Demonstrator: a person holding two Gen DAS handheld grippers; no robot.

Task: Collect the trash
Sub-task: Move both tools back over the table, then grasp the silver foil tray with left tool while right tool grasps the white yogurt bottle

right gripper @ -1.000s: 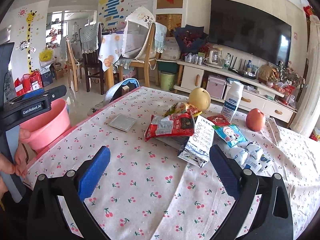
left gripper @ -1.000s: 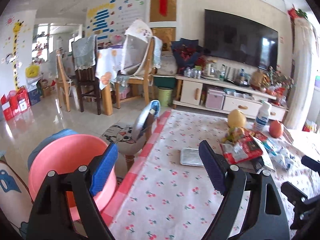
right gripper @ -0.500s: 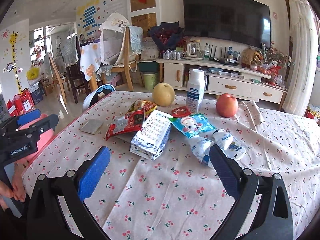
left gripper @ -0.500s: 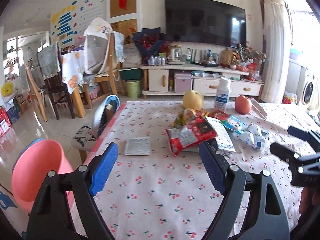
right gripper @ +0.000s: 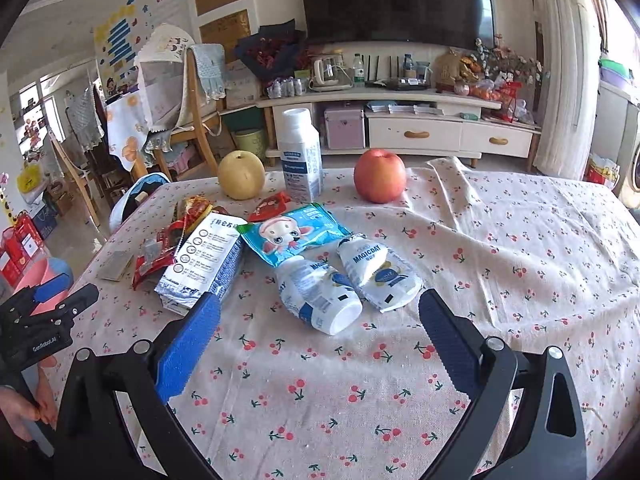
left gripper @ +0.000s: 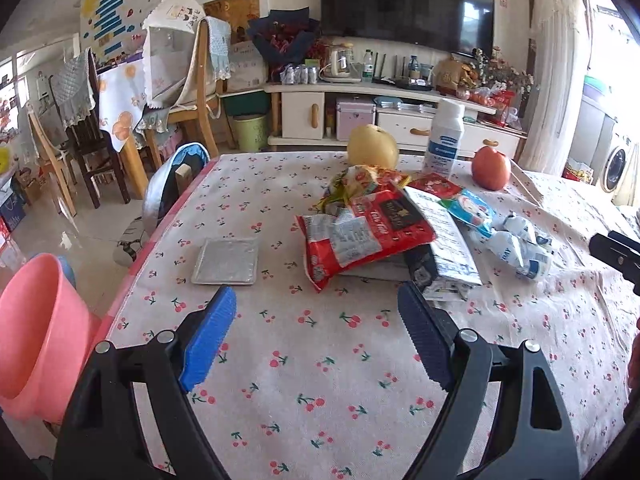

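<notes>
The left gripper [left gripper: 316,316] is hovering with jaws wide, holding nothing; the red snack bag [left gripper: 366,232] is lying just beyond, slightly right. The right gripper [right gripper: 320,320] is also gaping wide, empty; two crumpled milk pouches [right gripper: 348,280] are lying just beyond it on the cherry-print tablecloth [right gripper: 500,248].

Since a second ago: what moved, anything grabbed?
Both tools swung right and in over the table. The left tool turned from the pink basin toward the red snack bag; the right tool closed in on the two white pouches. Nothing grasped or released; both open and empty. Trash, apple and pear stayed put.
</notes>
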